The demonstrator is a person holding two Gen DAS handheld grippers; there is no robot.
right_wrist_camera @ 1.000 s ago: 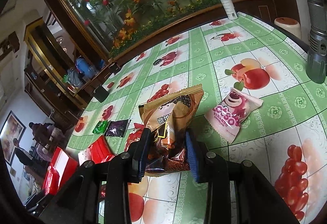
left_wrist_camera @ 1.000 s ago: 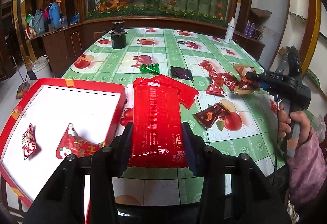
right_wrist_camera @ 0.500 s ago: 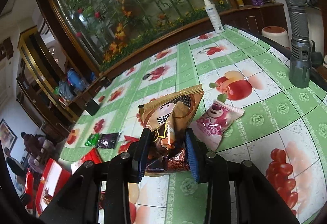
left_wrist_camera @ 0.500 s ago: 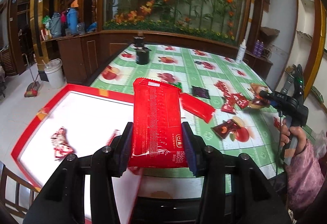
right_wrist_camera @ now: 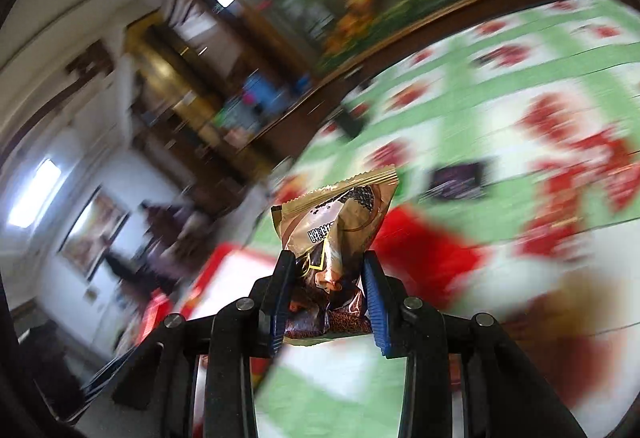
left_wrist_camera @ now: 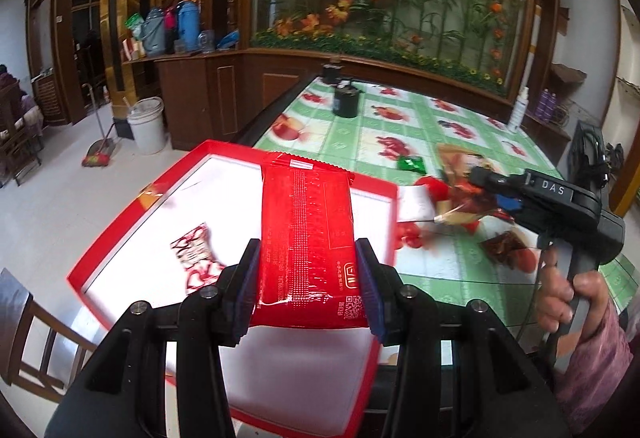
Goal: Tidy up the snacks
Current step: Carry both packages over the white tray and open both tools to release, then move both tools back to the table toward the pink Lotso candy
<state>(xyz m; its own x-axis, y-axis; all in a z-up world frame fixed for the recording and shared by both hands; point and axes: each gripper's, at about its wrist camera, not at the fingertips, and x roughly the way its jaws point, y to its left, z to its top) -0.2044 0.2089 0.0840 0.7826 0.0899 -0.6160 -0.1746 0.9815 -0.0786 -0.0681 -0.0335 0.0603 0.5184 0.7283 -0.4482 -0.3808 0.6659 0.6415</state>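
Note:
My left gripper [left_wrist_camera: 308, 290] is shut on a long red snack packet [left_wrist_camera: 306, 238] and holds it above the white inside of the red-rimmed tray [left_wrist_camera: 120, 226]. A small red-and-white snack [left_wrist_camera: 196, 258] lies in that tray. My right gripper [right_wrist_camera: 330, 298] is shut on a gold-brown snack bag [right_wrist_camera: 336, 222]. It also shows in the left wrist view [left_wrist_camera: 496, 180], over the table just right of the tray. The right wrist view is heavily blurred by motion. The tray's corner [right_wrist_camera: 224, 258] shows there, left of the bag.
The green fruit-print tablecloth [left_wrist_camera: 400, 134] carries a green packet [left_wrist_camera: 412, 162], a dark brown packet [left_wrist_camera: 504, 246], a black canister [left_wrist_camera: 346, 102] and a white spray bottle [left_wrist_camera: 518, 110]. A wooden chair [left_wrist_camera: 28, 330] stands by the tray's near-left corner. A dark packet [right_wrist_camera: 456, 178] lies on the table.
My left gripper has carried the red packet left, over the tray. My right gripper has swung left with the gold-brown bag, close to the tray; its view is now blurred.

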